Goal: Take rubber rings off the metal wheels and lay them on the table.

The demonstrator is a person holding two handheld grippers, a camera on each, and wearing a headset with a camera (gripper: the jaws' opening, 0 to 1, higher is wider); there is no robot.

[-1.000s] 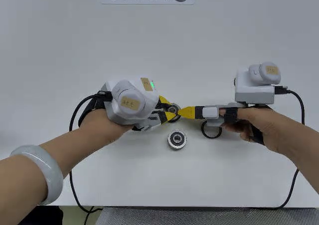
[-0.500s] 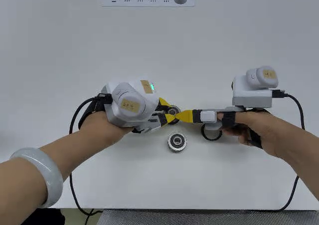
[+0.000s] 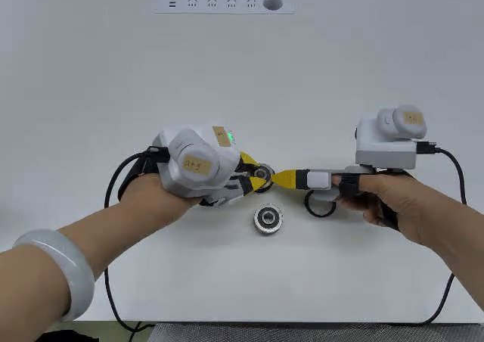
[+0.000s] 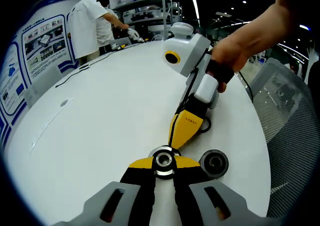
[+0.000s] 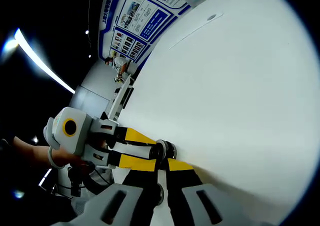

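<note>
My left gripper (image 3: pixel 257 177) is shut on a small metal wheel (image 3: pixel 264 171), held just above the white table; in its own view the wheel (image 4: pixel 163 158) sits between the yellow jaw tips. My right gripper (image 3: pixel 276 178) comes in from the right, and its shut yellow tip (image 4: pixel 184 128) pinches the black rubber ring at that wheel's rim (image 5: pixel 164 149). A second wheel (image 3: pixel 268 218) with its black ring lies flat on the table in front of the grippers. One loose rubber ring (image 3: pixel 321 203) lies under the right gripper's body.
A white power strip (image 3: pixel 223 4) sits at the table's far edge. Black cables trail from both grippers, one at the left (image 3: pixel 113 184) and one at the right (image 3: pixel 456 177). The table's front edge (image 3: pixel 302 323) is close to me. People stand at shelves beyond the table (image 4: pixel 95 21).
Both grippers stay joined at the held wheel. The right hand has drifted slightly and the head camera has shifted a little. Nothing was taken or let go.
</note>
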